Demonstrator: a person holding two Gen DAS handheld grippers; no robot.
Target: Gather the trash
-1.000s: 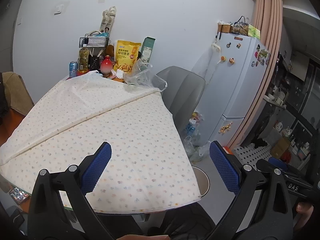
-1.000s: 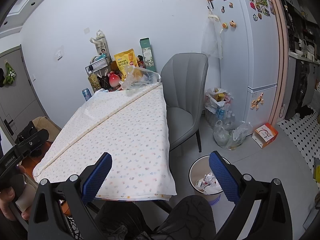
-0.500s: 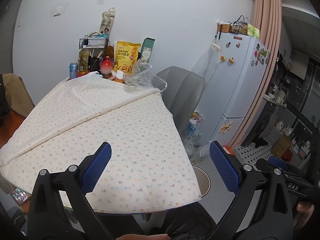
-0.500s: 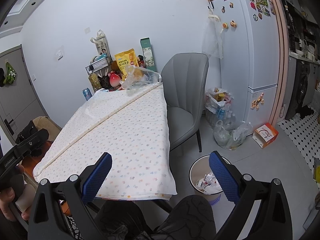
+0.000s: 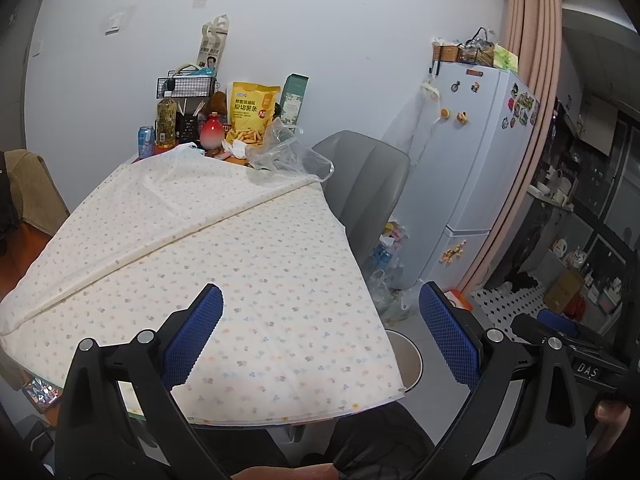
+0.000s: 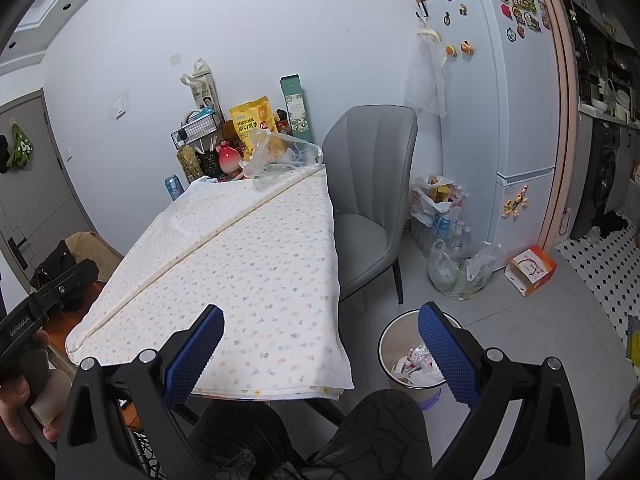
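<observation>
Left wrist view, items read left to right: our left gripper (image 5: 320,336), fingers spread wide and empty, held over the near end of the table; the floral tablecloth (image 5: 224,264), folded over along a diagonal crease, with no loose rubbish showing on it; at the far end a blue can (image 5: 145,141), a bottle (image 5: 167,122), a yellow snack bag (image 5: 251,111), a white crumpled tissue (image 5: 239,148) and a crumpled clear plastic bag (image 5: 288,156), the last two the likeliest trash left to gather; we cannot tell whether the snack bag is empty.

Right wrist view, same order: tablecloth, then grey chair (image 6: 372,200); our right gripper (image 6: 320,338), likewise spread and carrying nothing; the waste bin (image 6: 386,340) on the floor beside the table's near corner, already holding wrappers and scraps; clear bags of bottles (image 6: 456,268) by the fridge (image 6: 508,100).

Status, as we judge it: partly done; bin part filled, near table bare, far-end scraps not yet picked up.
</observation>
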